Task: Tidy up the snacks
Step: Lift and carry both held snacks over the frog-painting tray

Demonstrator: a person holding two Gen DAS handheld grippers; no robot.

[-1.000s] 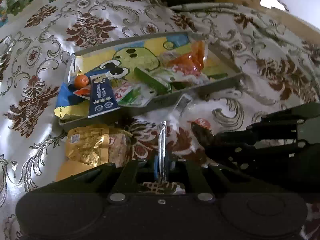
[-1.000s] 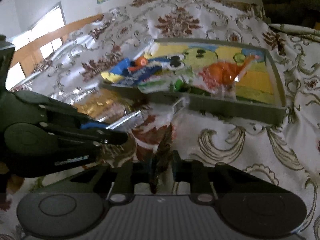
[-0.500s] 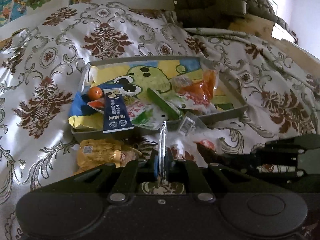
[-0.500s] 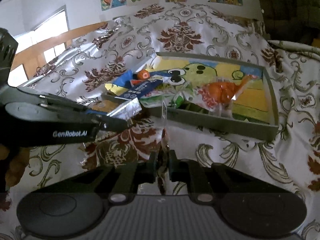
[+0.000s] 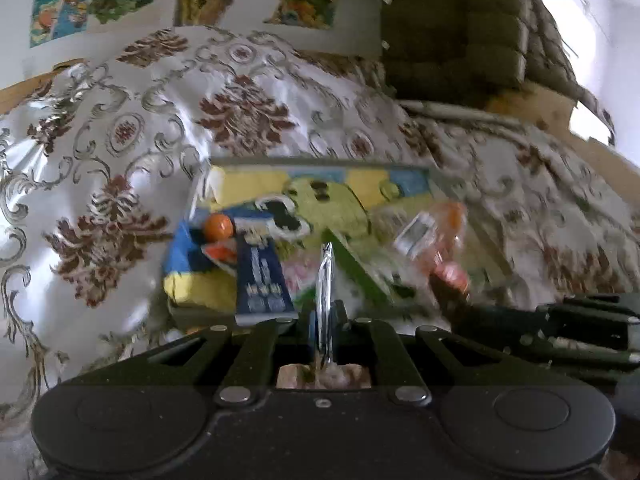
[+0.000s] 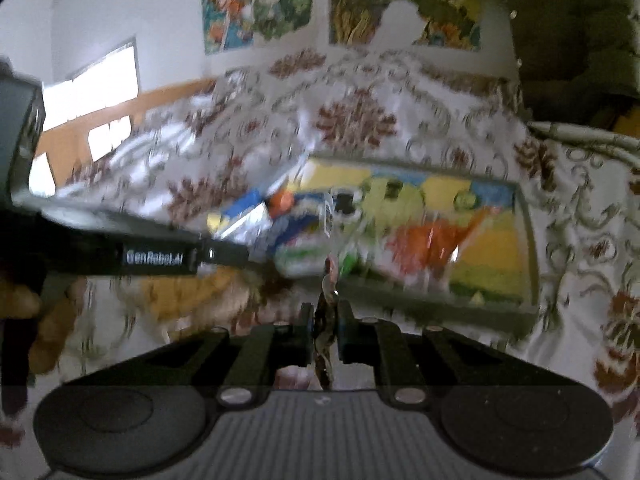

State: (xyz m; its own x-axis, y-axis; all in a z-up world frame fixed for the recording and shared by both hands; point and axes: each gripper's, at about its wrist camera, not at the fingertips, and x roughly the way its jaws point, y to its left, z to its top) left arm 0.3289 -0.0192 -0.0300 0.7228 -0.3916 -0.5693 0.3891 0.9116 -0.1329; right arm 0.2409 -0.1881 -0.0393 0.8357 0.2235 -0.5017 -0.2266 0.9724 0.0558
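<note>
A grey tray [image 5: 188,316] with a cartoon-print bottom lies on the patterned cloth and holds several snack packs: a dark blue packet [image 5: 260,280], an orange ball [image 5: 218,227], an orange bag [image 5: 448,232]. My left gripper [image 5: 325,316] is shut on a silver foil packet [image 5: 325,276], held edge-on above the tray's near edge. My right gripper [image 6: 325,320] is shut on a clear, dark-printed wrapper [image 6: 327,292] before the tray [image 6: 440,304]. The right gripper also shows in the left wrist view [image 5: 452,292], with the wrapper's other end over the tray.
A yellow snack bag [image 6: 192,292] lies on the cloth in front of the tray, under the left gripper's body [image 6: 152,256]. A dark quilted cushion [image 5: 452,32] and posters stand at the back. A wooden edge [image 6: 120,116] runs at the left.
Both grippers have risen and moved forward toward the tray with their packets. The yellow bag has dropped out of the left wrist view. Both views are now motion-blurred.
</note>
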